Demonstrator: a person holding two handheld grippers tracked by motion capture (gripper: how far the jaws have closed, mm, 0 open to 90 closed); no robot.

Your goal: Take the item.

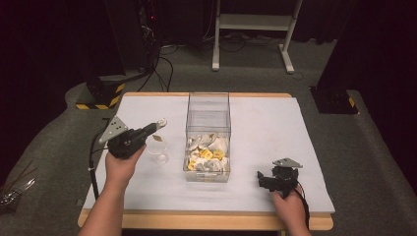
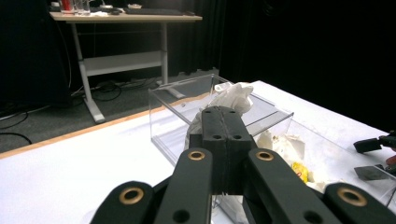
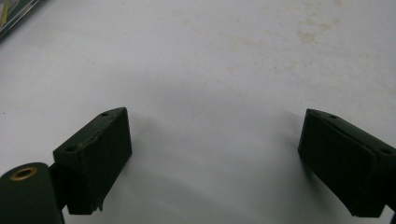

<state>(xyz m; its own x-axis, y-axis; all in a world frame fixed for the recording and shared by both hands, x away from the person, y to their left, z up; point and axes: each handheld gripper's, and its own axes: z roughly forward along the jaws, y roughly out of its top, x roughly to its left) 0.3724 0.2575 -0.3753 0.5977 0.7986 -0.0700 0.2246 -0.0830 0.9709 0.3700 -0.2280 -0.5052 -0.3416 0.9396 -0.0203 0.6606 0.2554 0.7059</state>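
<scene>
Crumpled white wad, soft and creased like tissue or a wrapper, sits pinched at the tip of my left gripper, whose jaws are clamped together on it. I see it held above the table, between the small clear cup and the tall clear box. Inside the box lie more white scraps mixed with yellow pieces. My right gripper rests low on the white cover near the front edge, jaws spread wide with nothing between them.
</scene>
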